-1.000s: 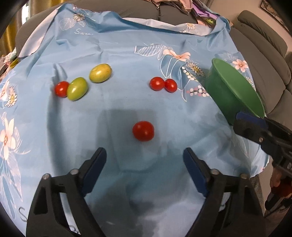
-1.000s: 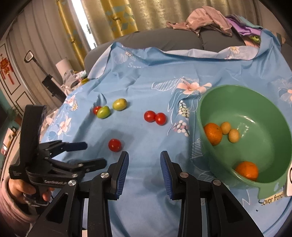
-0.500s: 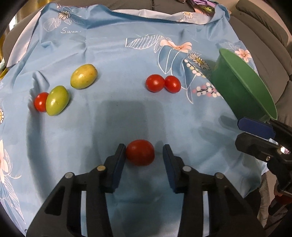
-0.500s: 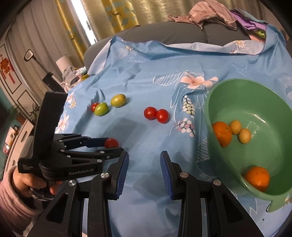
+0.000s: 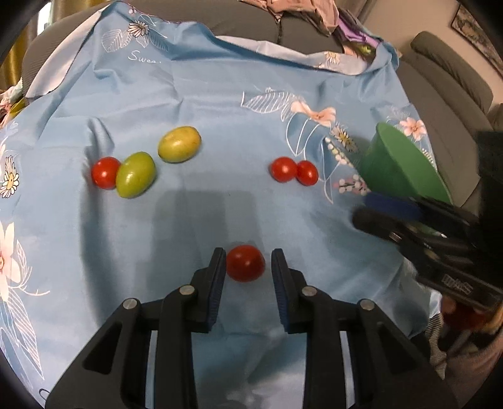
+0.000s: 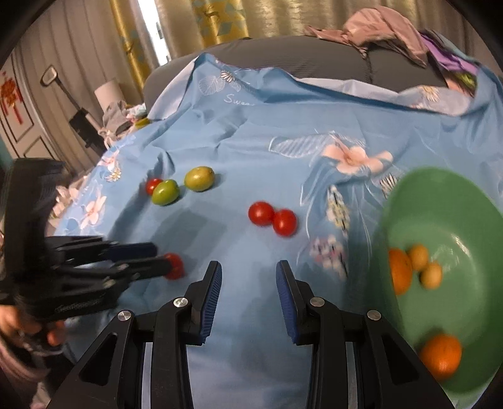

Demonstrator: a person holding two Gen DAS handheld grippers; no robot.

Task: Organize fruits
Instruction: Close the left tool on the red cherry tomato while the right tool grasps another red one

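Note:
My left gripper is shut on a red cherry tomato just above the blue cloth; the same tomato shows in the right wrist view between the left gripper's fingers. My right gripper is open and empty over the cloth, left of the green bowl. The bowl holds two oranges and two small yellow fruits. On the cloth lie a pair of red tomatoes, two green fruits and another red tomato.
The blue flowered cloth covers a sofa seat, with grey cushions to the right. A pile of clothes lies at the back. The right gripper's body shows at the right of the left wrist view, beside the bowl.
My left gripper closed from wide open onto the red tomato and has lifted back with it. The right gripper shifted so the bowl lies further right and blurred.

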